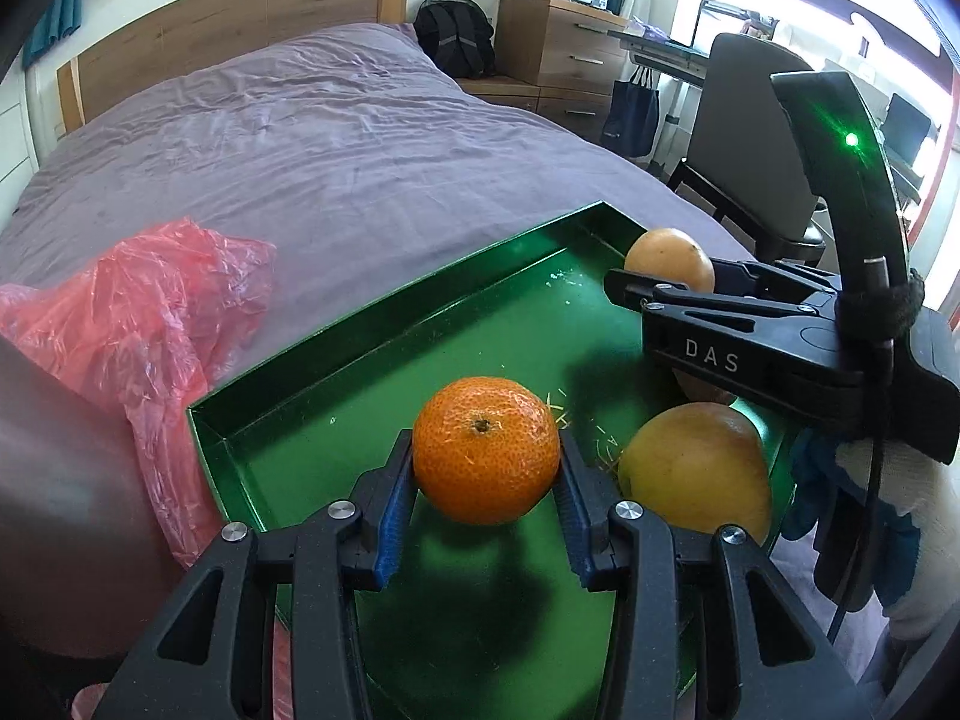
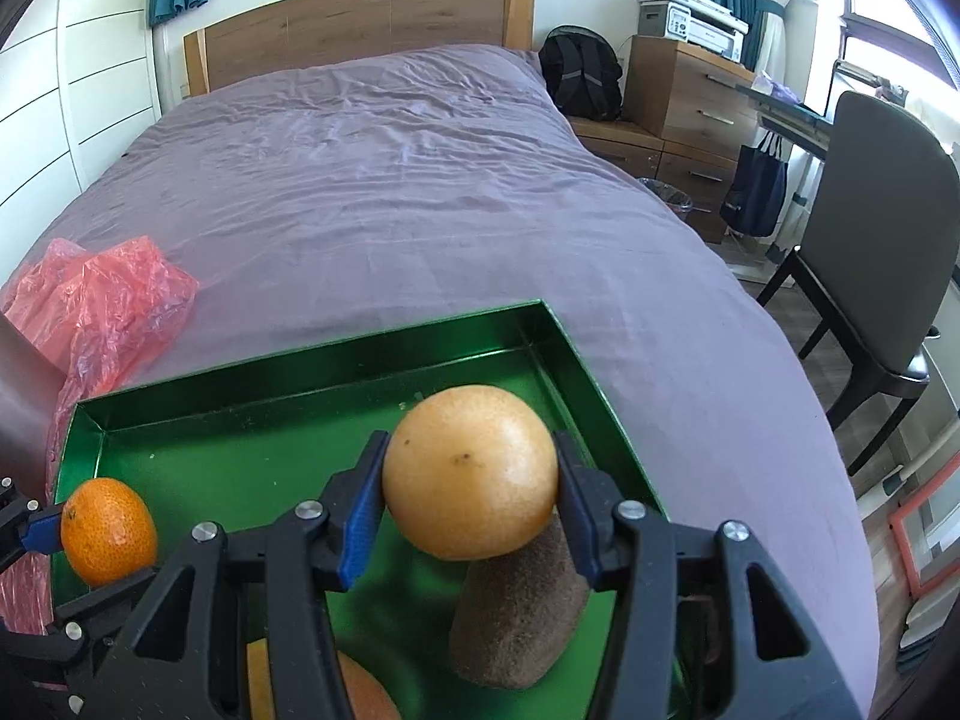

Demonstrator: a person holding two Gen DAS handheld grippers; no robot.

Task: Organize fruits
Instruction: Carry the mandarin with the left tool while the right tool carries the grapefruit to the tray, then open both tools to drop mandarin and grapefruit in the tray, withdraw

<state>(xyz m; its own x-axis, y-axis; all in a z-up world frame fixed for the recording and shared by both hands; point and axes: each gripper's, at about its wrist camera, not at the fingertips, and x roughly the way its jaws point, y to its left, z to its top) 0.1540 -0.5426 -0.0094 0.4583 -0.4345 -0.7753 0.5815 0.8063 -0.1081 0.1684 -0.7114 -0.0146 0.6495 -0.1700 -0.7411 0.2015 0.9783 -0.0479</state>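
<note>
**Gripping fruit in both grippers over green tray**

Clamping a mandarin [image 1: 486,450], left gripper [image 1: 487,480] has both blue pads on its sides, held above the green tray [image 1: 384,312]. Right gripper [image 2: 471,501] jaws pinch a pale orange [image 2: 471,473] over the tray's far right corner. Brown kiwi [image 2: 519,618] lies below it; mango [image 1: 696,474] sits w/ it in the tray. Red plastic bag [image 1: 150,324] is left of the tray on the purple bed [image 2: 390,192].

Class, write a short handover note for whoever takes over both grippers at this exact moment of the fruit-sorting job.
Left gripper: shut on the tangerine, held above the green tray.
Right gripper: shut on the pale orange, over the tray's right side.
In the tray: a yellow-red fruit and a brown kiwi.
Pink plastic bag lies left of the tray on the bed.
Left: set both held fruits down.
</note>
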